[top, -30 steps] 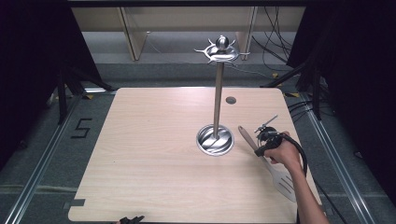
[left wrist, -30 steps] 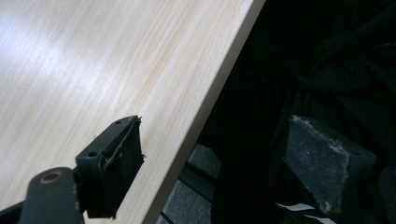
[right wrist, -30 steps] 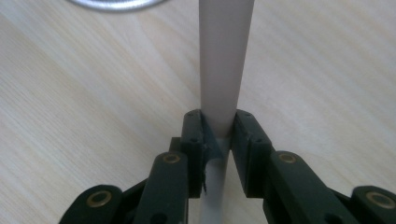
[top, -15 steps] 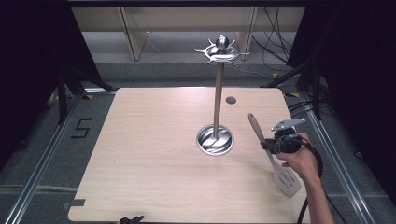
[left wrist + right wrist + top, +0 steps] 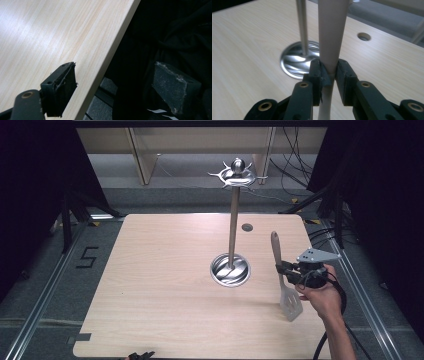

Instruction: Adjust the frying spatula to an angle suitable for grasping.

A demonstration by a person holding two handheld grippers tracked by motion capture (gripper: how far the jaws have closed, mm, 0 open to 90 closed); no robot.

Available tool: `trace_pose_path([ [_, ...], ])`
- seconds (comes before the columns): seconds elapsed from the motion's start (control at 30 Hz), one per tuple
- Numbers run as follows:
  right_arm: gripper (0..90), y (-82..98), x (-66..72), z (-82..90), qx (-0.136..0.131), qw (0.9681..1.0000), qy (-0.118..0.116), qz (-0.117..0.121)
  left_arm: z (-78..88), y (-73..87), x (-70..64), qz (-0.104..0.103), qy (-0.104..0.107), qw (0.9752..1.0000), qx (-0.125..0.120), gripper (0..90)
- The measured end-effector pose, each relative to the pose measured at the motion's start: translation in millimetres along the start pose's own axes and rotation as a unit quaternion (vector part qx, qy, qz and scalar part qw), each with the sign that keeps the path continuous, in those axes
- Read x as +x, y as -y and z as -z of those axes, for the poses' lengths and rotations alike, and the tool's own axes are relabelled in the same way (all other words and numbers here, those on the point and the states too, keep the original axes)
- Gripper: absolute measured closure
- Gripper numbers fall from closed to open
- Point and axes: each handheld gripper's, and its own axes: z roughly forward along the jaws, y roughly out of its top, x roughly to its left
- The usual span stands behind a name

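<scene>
Since earlier frame: spatula (image 5: 285, 280) lifted clear of table (image 5: 160, 280), now near upright, handle up, blade down. Your right gripper (image 5: 286, 270) pinches handle low, jaws clamped. Utensil stand (image 5: 231, 265) at 9 o'clock from spatula, near. Your left gripper (image 5: 112, 87) at table's near edge, jaws spread, empty.

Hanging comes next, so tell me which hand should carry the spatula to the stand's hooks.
Right. Its tongs are shut on the spatula, handle up, beside the stand. The left tongs hang open and empty at the table's near edge.
</scene>
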Motion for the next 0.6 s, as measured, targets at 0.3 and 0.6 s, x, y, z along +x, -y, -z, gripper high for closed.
trace_pose_path([
  [0.3, 76.1, -5.6, 1.0, -0.1, -0.033, 0.9992, -0.021, -0.009, 1.0, 0.4, -0.6, 0.004, -0.005, 1.0, -0.001, 18.1],
  [0.6, 76.1, -18.7, 7.8, 3.2, -0.076, 0.9966, -0.029, -0.008, 1.6, 0.0, 0.7, -0.002, -0.007, 1.0, 0.004, 18.1],
])
